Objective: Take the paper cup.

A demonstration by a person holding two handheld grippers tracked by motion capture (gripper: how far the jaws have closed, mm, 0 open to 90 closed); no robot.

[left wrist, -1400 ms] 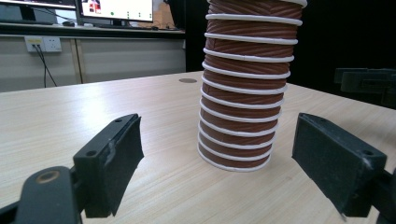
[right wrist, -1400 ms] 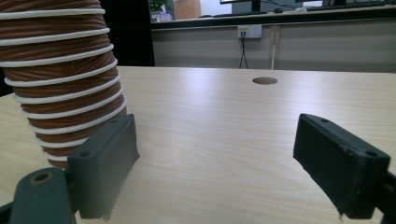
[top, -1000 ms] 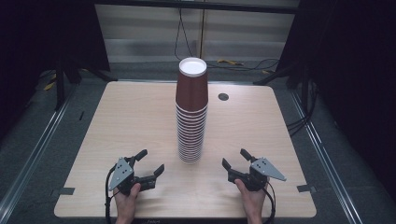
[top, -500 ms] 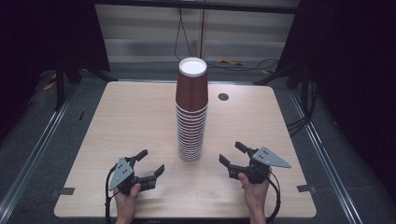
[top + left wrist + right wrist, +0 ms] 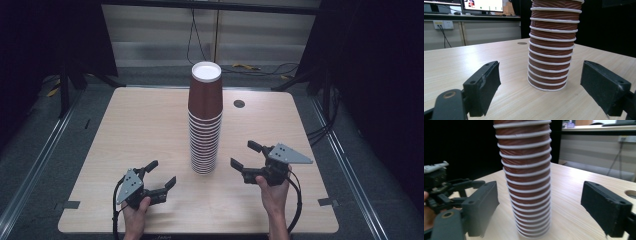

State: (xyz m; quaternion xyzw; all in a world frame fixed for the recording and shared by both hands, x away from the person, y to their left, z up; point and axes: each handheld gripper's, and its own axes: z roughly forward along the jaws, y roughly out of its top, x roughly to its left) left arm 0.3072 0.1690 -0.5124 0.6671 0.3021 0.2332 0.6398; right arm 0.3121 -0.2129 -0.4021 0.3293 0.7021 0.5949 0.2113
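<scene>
A tall stack of brown paper cups (image 5: 205,125) with white rims stands upright in the middle of the wooden table (image 5: 125,125). My left gripper (image 5: 162,173) rests low near the front edge, left of the stack, open and empty. In the left gripper view the stack (image 5: 550,50) stands beyond the wide-apart jaws of that gripper (image 5: 540,85). My right gripper (image 5: 244,155) hovers to the right of the stack, also open with nothing held. Its own view shows the stack (image 5: 526,177) close ahead of the right gripper (image 5: 540,205), apart from the pads, and the left gripper (image 5: 439,187) beyond.
A small round grommet hole (image 5: 239,104) sits in the table behind and right of the stack. Cables (image 5: 260,67) lie on the floor beyond the far edge. Dark curtains flank both sides. Bare wood surrounds the stack.
The right gripper has lifted off the table and edged toward the stack, jaws still apart. The left gripper and the cups have stayed put.
</scene>
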